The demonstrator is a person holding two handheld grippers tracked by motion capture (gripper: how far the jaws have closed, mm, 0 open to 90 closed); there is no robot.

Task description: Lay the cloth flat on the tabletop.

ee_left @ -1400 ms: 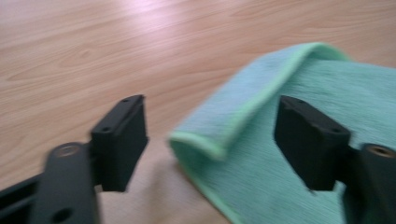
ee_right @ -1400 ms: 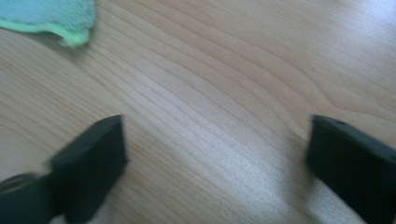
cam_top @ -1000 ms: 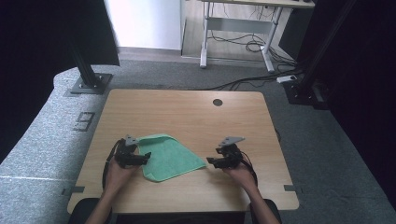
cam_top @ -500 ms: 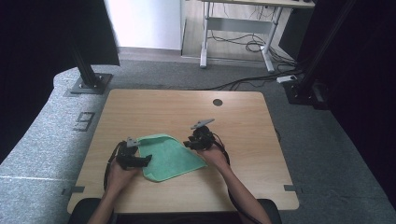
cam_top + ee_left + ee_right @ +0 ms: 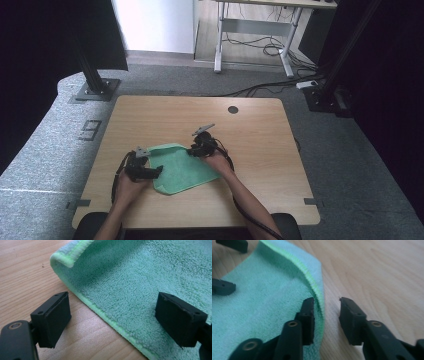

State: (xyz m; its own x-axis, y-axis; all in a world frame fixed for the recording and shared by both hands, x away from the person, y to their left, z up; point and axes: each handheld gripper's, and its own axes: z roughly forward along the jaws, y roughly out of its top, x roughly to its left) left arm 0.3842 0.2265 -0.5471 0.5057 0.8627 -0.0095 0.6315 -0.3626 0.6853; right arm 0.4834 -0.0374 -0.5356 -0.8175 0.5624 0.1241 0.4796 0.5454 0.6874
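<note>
My right gripper (image 5: 325,315) has been closing, jaws narrow, straddling the cloth (image 5: 262,302) hem, not yet pinching; my left gripper (image 5: 112,320) stands wide over the cloth's edge

A wooden table (image 5: 150,115) on grey carpet (image 5: 345,150), a desk frame (image 5: 250,35) behind

green cloth (image 5: 180,168) | terry, stitched hem | lying flat on table, far-left edge curled up

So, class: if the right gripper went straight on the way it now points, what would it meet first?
Probably the green cloth's raised edge, which already lies between the closing jaws of the right gripper; its pads are not yet pressing on it.
</note>
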